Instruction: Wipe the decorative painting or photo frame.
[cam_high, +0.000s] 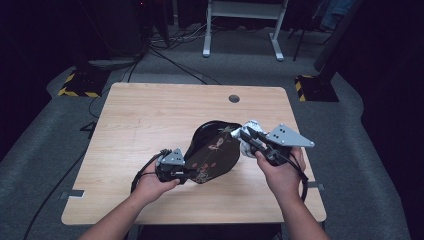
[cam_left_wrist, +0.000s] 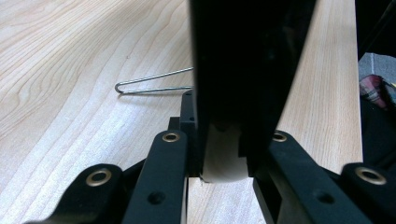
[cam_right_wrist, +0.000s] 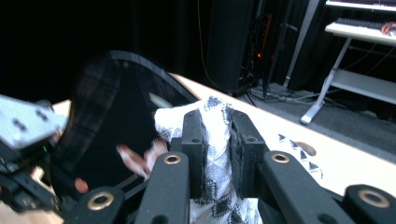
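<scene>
black tray (cam_high: 215, 150) stood tilted near the table (cam_high: 150, 120) centre, left gripper (cam_high: 186, 172) clenched on its near edge. left gripper view: jaws clamped the tray's edge over pale wood. right gripper view: right gripper (cam_right_wrist: 215, 140) grasped a patterned cloth (cam_right_wrist: 217, 154) against the tray.

Count: 1 black plate (cam_high: 212, 152) w/ floral print, 1 white patterned cloth (cam_right_wrist: 215, 135), 1 bent wire clip (cam_left_wrist: 154, 84) on the bench (cam_high: 150, 120) just ahead of left tool (cam_high: 187, 175); 2 tools total, right tool (cam_high: 246, 134) incl
</scene>
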